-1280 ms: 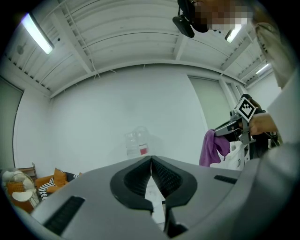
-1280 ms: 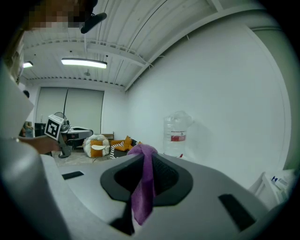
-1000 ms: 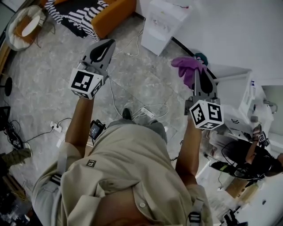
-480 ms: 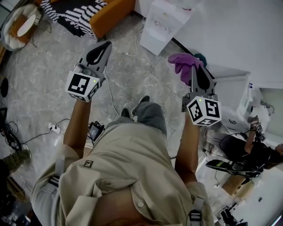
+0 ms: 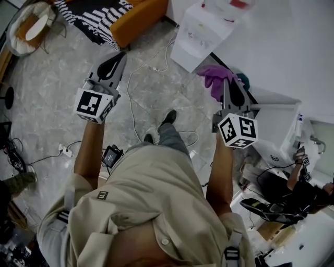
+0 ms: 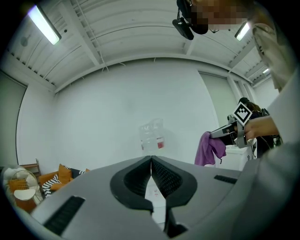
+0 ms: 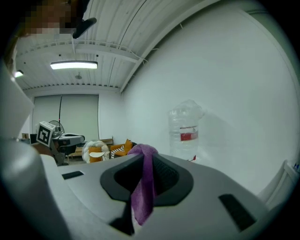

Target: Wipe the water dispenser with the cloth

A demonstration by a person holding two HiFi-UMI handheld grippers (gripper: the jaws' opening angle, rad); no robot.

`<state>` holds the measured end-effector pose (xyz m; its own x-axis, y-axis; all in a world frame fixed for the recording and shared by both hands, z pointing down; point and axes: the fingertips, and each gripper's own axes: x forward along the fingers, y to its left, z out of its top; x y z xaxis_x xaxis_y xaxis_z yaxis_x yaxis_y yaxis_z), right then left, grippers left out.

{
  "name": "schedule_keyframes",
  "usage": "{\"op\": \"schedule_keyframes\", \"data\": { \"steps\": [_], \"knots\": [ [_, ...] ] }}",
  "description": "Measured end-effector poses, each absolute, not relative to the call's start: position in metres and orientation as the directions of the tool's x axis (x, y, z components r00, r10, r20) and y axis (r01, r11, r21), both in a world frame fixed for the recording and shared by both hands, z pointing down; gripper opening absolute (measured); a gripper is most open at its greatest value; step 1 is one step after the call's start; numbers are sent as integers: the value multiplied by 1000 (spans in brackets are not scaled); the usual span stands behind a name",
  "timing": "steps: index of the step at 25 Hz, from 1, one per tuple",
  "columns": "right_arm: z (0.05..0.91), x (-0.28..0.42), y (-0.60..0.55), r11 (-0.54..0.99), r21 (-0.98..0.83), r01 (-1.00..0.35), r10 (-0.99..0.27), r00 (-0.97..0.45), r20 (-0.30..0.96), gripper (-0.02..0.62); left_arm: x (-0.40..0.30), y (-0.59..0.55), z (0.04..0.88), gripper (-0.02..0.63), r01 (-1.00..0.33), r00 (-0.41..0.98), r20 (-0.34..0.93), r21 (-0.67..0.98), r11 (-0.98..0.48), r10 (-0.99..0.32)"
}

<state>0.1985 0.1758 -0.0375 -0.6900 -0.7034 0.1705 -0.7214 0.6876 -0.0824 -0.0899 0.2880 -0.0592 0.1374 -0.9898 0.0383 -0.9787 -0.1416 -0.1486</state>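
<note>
1. Left gripper (image 5: 120, 55): jaws together, nothing between them. It is held out at the person's left, above the stone floor (image 5: 47, 99), tips pointing to the far side.
2. Right gripper (image 5: 227, 82): jaws clamped on the purple cloth (image 5: 215, 77). The right gripper view shows the cloth pinched at the jaw tips, with one fold hanging down between the pads.
3. From the head view the cloth bunches at the far end of the right gripper, with loose ends drooping left.
4. Water dispenser (image 5: 201, 35): white, standing against the far wall, a clear bottle (image 5: 227, 6) with a red label on top. It is just beyond the cloth and slightly left; the cloth is not touching it.
5. The left gripper view looks straight at the dispenser over the shut jaws. The right gripper and cloth show at that view's right.
6. Far left: orange sofa (image 5: 140, 16) with a black-and-white striped fabric (image 5: 87, 14) on it.
7. White cables (image 5: 133, 112) run across the floor between the grippers. A power strip (image 5: 64, 150) lies near left.
8. White cabinet (image 5: 276, 125) stands right of the right gripper.
</note>
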Motion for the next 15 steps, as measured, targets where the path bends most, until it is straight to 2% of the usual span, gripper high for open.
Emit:
{"op": "schedule_keyframes", "data": {
  "steps": [15],
  "knots": [
    [-3,181,9,695,-89,-713,-684,-695,222,63,-108,138,-47,18,-981,84,72,-167,-95,-994]
  ]
}}
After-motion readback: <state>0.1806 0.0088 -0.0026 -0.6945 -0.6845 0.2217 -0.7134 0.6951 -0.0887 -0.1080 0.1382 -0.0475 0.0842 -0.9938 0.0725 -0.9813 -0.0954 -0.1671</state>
